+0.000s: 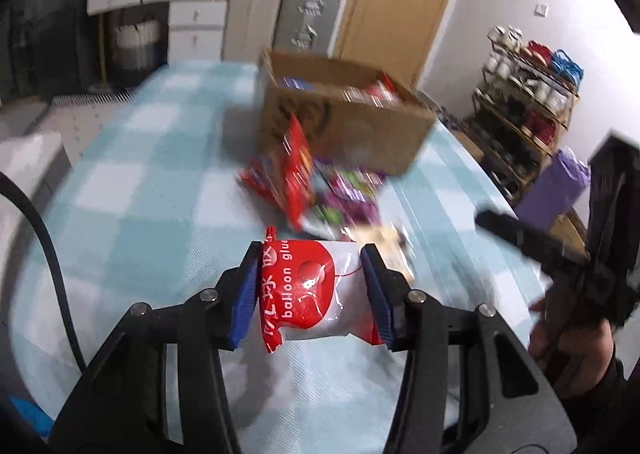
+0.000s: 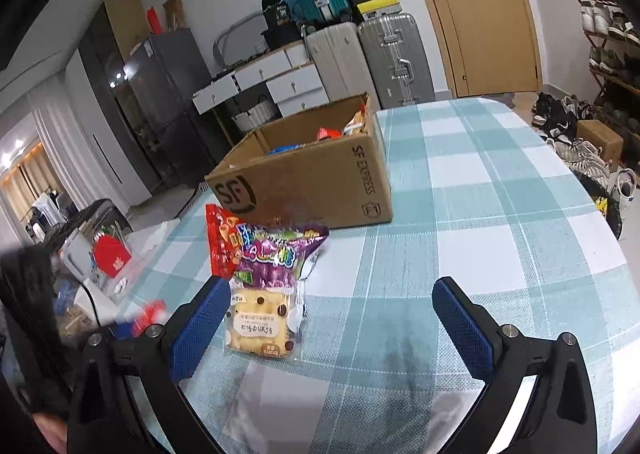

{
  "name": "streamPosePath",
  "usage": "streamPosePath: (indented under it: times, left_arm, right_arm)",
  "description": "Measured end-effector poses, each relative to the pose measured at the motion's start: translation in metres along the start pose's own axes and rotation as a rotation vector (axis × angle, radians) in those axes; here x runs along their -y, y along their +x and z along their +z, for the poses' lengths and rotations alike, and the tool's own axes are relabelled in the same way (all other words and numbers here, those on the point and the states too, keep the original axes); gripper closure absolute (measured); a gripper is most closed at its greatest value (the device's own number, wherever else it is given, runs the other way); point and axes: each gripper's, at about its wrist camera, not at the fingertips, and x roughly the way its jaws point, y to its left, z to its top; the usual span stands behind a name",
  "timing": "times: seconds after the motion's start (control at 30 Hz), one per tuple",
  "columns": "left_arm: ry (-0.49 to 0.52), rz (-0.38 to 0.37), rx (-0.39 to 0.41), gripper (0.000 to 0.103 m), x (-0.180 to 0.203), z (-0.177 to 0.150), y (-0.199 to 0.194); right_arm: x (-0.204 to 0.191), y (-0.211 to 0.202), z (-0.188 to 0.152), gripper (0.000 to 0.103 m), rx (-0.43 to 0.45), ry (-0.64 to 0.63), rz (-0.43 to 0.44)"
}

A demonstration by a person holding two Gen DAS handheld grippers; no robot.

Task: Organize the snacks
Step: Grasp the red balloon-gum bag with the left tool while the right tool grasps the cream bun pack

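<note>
On the checked table: the snacks and a box were laid out under both wrist cameras.

Left gripper (image 1: pixel 310 290): it was clamped on a red-and-white packet (image 1: pixel 316 294) printed "balloon glue", one blue pad pressed against each end of it; the packet was held above the cloth.

Right gripper (image 2: pixel 330 328): its blue pads were spread wide with nothing between them; the left pad (image 2: pixel 199 328) was seen just beside a clear biscuit pack (image 2: pixel 260 324).

Biscuit pack: it was laid flat on the tablecloth (image 2: pixel 480 214), at the near end of the snack pile.

Purple bag (image 2: pixel 276 254): it was lying just beyond the biscuit pack, partly overlapping it.

Red bag (image 2: pixel 220 242): it was propped on edge at the left of the purple bag, close to the box; in the left wrist view it was blurred.

Cardboard box (image 2: pixel 304 182): it was marked "SF EXPRESS", standing open on the cloth behind the pile; several packets were seen inside, too small to be told apart.

Background: suitcases (image 2: pixel 392 58), a wooden door (image 2: pixel 488 14) and a shoe rack (image 2: pixel 612 50) were seen beyond the table.
</note>
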Motion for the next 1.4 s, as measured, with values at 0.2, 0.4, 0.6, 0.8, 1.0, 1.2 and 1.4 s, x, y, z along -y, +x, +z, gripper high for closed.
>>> streamPosePath:
  times: [0.2,0.4,0.6,0.8,1.0,1.2,1.4]
  left_arm:
    - [-0.04,0.063,0.103,0.058,-0.029,0.024,-0.012]
    - [-0.044,0.09,0.08,0.058,-0.047,0.02,-0.007]
    - [-0.105,0.07,0.056,0.058,-0.057,0.016,0.0]
    - [-0.117,0.064,0.054,0.058,-0.059,0.013,0.001]
    - [-0.131,0.054,0.047,0.058,-0.061,0.013,0.002]
    - [-0.143,0.044,0.04,0.058,-0.062,0.012,0.004]
    - [-0.153,0.04,0.024,0.058,-0.062,0.009,0.006]
  right_arm:
    - [-0.016,0.018,-0.009,0.0,-0.073,-0.039,0.021]
    - [-0.039,0.041,-0.017,0.0,-0.144,-0.032,0.051]
    - [-0.055,0.067,-0.025,0.0,-0.204,-0.03,0.017]
    - [-0.073,0.086,-0.03,0.0,-0.228,-0.081,-0.025]
    - [-0.088,0.099,-0.029,0.006,-0.254,-0.11,-0.065]
    - [-0.099,0.1,-0.033,0.032,-0.24,-0.187,-0.097]
    - [-0.098,0.095,-0.034,0.043,-0.234,-0.187,-0.079]
